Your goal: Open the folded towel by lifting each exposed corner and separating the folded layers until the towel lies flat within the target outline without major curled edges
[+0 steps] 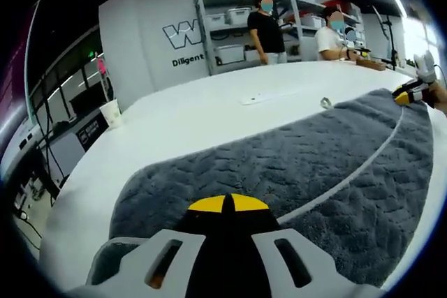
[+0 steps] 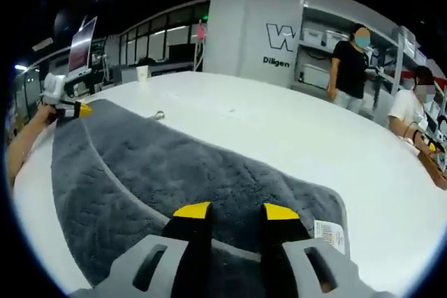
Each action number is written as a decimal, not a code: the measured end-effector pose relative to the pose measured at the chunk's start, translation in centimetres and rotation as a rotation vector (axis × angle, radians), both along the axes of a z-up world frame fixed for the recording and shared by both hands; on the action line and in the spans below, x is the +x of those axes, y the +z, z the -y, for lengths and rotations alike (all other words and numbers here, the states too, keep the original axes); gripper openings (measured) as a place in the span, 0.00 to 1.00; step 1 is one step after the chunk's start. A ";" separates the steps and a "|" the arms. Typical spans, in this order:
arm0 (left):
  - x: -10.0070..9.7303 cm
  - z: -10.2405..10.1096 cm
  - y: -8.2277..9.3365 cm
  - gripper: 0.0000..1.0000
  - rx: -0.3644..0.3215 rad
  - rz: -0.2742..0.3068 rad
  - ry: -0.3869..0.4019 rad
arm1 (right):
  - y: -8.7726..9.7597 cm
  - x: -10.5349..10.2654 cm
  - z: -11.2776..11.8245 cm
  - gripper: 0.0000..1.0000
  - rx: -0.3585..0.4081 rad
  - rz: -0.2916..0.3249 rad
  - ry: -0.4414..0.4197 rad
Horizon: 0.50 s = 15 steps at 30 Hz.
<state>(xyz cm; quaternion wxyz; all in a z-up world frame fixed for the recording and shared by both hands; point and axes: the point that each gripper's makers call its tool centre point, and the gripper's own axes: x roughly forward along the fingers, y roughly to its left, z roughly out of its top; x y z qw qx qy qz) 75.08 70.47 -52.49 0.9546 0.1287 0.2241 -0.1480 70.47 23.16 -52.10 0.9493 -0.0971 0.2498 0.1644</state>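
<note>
- Closest in the left gripper view, the left gripper (image 1: 229, 204) has its yellow-tipped black jaws pressed together with only a thin seam between them, resting at the near edge of the grey plush towel (image 1: 293, 172); whether any pile is pinched in that seam I cannot tell.
- Closest in the right gripper view, the right gripper (image 2: 236, 211) has its yellow tips set apart with a clear gap — grey pile shows between them, and nothing is gripped.
- That towel (image 2: 160, 179) lies spread across the large white round table (image 1: 202, 116), mostly flat, with a pale stripe (image 1: 363, 165) curving along its length.
- By the right gripper's tips, a small white care label (image 2: 328, 234) sticks out at the towel's corner, next to bare tabletop (image 2: 293, 130).
- At the far end of the towel in the left gripper view, the right gripper (image 1: 411, 91) sits at the towel's corner — likewise the left gripper (image 2: 68, 107) shows at the far corner in the right gripper view, with a forearm (image 2: 24, 143) behind it.
- A small metal ring (image 1: 325, 102) lies on the table just beyond the towel's far edge.
- A white paper cup (image 1: 111, 113) stands near the table's rim, well apart from the towel.
- Beyond the table, a person in a black top (image 1: 267, 29) stands by grey shelving (image 1: 230, 26), and a person in white (image 1: 330, 36) sits at the table's far side.
</note>
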 end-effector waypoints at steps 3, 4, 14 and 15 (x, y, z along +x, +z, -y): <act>0.0 0.0 0.0 0.00 -0.002 -0.002 0.001 | -0.3 -0.1 -0.1 0.01 -0.003 -0.005 0.004; 0.1 -0.1 0.0 0.00 -0.002 -0.002 0.002 | -0.6 -0.1 -0.2 0.00 -0.007 -0.012 0.014; 0.0 0.1 0.1 0.00 0.090 0.010 -0.009 | -1.0 -0.4 -0.9 0.00 -0.036 -0.006 0.028; 0.0 0.1 0.1 0.00 0.097 0.009 -0.009 | -1.0 -0.5 -1.1 0.00 -0.039 -0.006 0.034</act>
